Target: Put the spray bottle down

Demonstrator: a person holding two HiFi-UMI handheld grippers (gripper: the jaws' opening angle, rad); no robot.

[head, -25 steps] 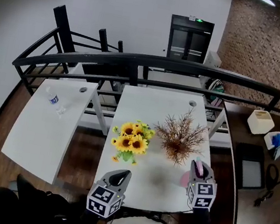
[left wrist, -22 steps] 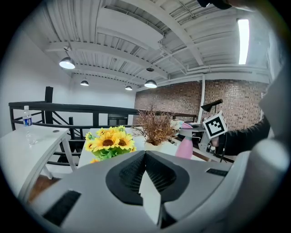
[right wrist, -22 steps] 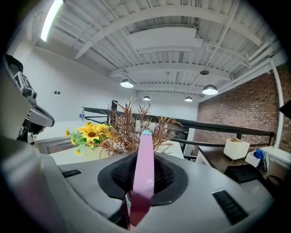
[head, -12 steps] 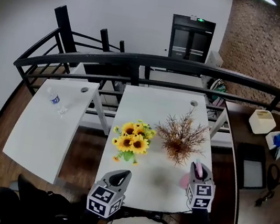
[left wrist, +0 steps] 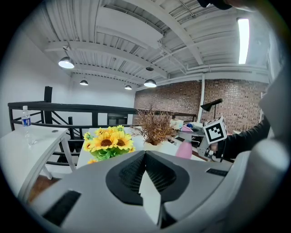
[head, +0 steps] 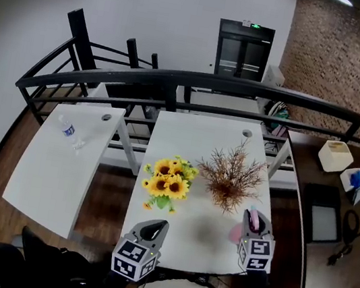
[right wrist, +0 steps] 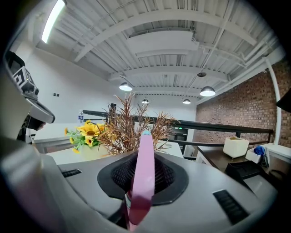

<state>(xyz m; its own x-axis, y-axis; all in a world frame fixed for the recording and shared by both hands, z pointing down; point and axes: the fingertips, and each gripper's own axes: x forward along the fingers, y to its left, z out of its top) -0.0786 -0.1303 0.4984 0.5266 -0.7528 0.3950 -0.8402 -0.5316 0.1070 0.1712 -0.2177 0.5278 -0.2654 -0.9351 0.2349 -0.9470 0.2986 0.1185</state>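
Note:
The pink spray bottle (head: 237, 233) is at the right front of the white table (head: 202, 133), next to a vase of dried brown twigs (head: 231, 179). My right gripper (head: 254, 221) is shut on the bottle's top. In the right gripper view the pink head (right wrist: 142, 182) stands upright between the jaws of this gripper (right wrist: 144, 157). Whether the bottle's base rests on the table is hidden. My left gripper (head: 159, 227) sits near the table's front edge, shut, with nothing in it (left wrist: 145, 154). From the left gripper view the bottle (left wrist: 184, 150) shows at the right.
A bunch of sunflowers (head: 168, 182) stands left of the dried twigs. A second white table (head: 53, 166) at the left carries a water bottle (head: 66, 128). A black railing (head: 177, 78) runs behind both tables. A dark desk with a white box (head: 335, 156) lies to the right.

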